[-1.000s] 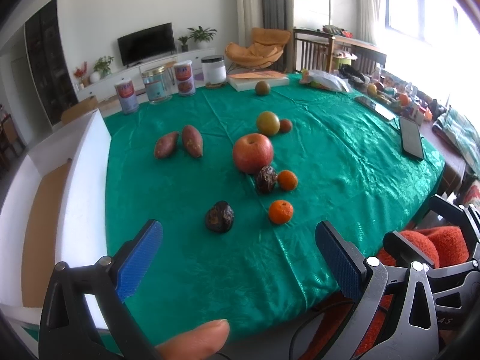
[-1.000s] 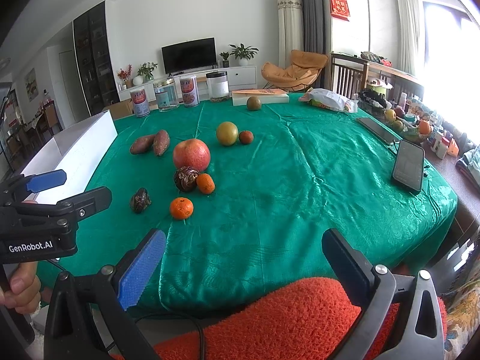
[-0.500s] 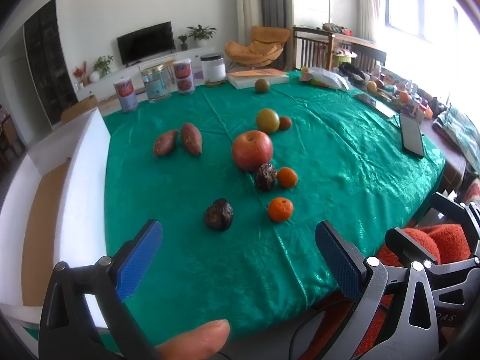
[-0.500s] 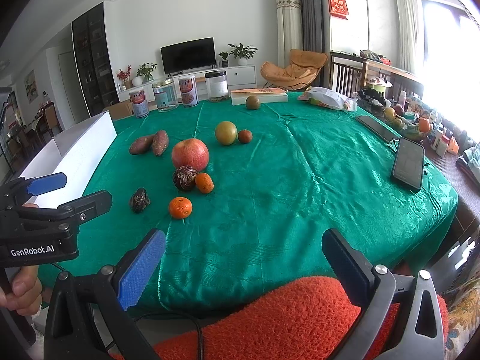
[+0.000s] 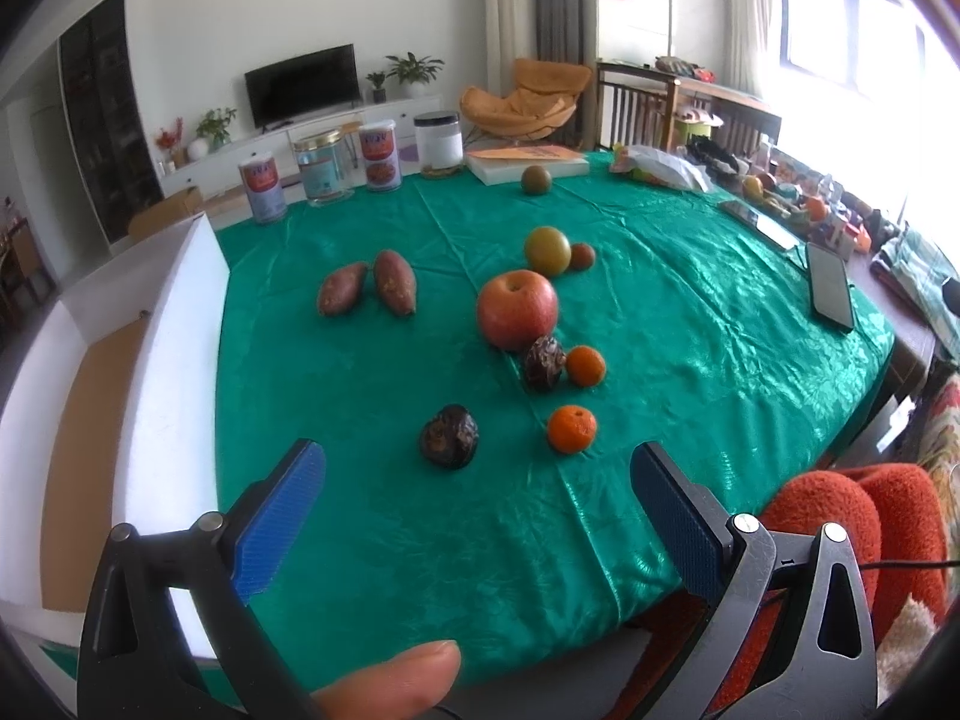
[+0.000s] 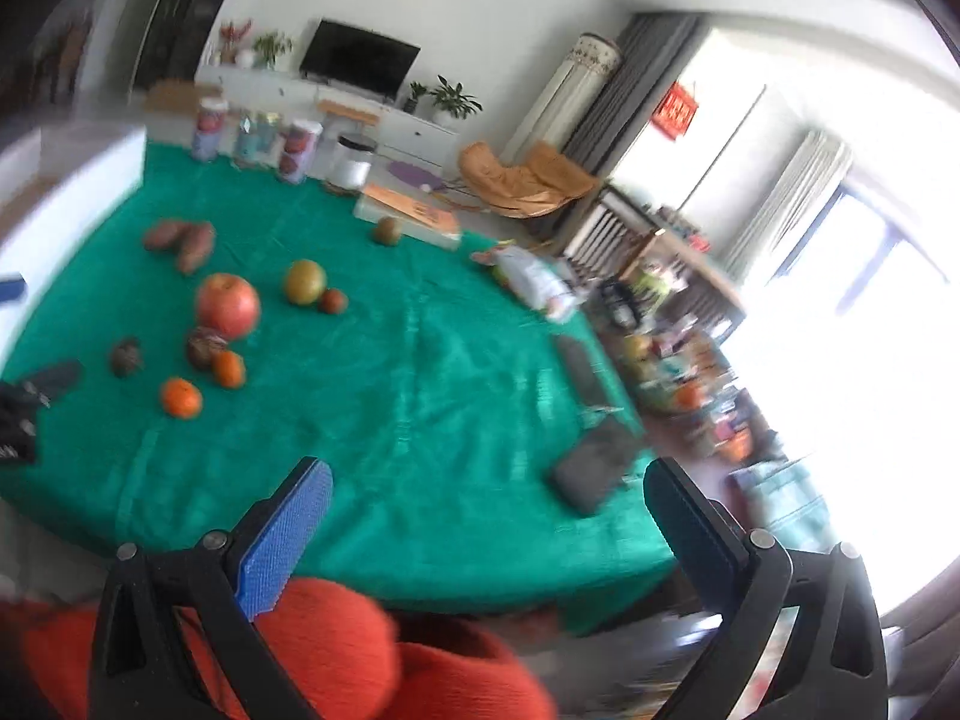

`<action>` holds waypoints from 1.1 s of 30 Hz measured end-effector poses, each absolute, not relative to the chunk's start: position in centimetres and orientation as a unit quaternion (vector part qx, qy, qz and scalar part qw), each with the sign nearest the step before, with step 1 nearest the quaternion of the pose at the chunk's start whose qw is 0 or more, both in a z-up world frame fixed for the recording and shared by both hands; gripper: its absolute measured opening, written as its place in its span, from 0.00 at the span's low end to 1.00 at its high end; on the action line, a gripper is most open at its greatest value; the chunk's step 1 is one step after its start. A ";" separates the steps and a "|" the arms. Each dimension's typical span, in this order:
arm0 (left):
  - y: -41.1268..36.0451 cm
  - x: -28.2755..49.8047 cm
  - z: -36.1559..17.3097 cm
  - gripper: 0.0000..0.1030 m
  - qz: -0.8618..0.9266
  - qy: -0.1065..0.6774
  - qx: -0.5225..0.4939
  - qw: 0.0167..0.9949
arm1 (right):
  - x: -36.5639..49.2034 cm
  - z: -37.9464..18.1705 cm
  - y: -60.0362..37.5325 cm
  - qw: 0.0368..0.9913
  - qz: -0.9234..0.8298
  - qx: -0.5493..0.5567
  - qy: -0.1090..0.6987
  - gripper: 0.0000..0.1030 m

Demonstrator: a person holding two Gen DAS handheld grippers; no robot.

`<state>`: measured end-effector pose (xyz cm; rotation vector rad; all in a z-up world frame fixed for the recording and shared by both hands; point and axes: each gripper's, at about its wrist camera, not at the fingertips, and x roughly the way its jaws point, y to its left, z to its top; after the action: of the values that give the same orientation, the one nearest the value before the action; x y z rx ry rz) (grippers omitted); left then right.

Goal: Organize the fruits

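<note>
Both grippers are spread wide with nothing in them: left gripper (image 5: 477,480) hangs over the near table edge, right gripper (image 6: 487,495) off to the right, its view blurry. Fruits sit mid-table on the green cloth (image 5: 690,324): apple (image 5: 517,309), two oranges nearer, sweet potatoes (image 5: 367,285) far left.

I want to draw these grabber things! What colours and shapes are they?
Each one is a black plastic frame with triangle-shaped cut-outs and little silver bolts. The left gripper has two flat, bumpy blue pads on long jaws. The right gripper looks the same: black frame, blue pads. A thin dark cable runs beside the left one. A bare fingertip peeks in below.
</note>
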<state>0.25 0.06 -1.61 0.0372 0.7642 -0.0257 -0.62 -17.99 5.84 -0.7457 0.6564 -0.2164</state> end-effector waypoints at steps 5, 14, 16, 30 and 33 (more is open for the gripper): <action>-0.3 0.5 -2.0 0.99 -0.013 0.384 0.007 0.923 | -0.7 3.3 -16.5 0.903 0.032 -0.260 0.342 1.00; 1.0 0.7 -2.3 0.99 0.003 0.395 -0.002 0.919 | -0.8 -5.3 -13.7 0.938 0.117 -0.030 0.326 1.00; 1.1 0.8 -2.8 0.99 0.006 0.399 -0.004 0.917 | -0.8 -5.5 -13.8 0.938 0.113 -0.027 0.326 1.00; 1.4 2.7 -8.7 0.99 0.004 0.465 -0.007 0.885 | -0.4 -6.1 -15.5 0.935 0.091 0.006 0.342 1.00; 1.4 3.1 -9.9 0.99 0.005 0.481 -0.005 0.877 | -0.3 -6.2 -15.3 0.934 0.092 0.001 0.345 1.00</action>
<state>3.14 1.40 -9.93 -0.0105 1.0028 0.0108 -0.30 -15.32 -6.25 0.0017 0.7051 0.1881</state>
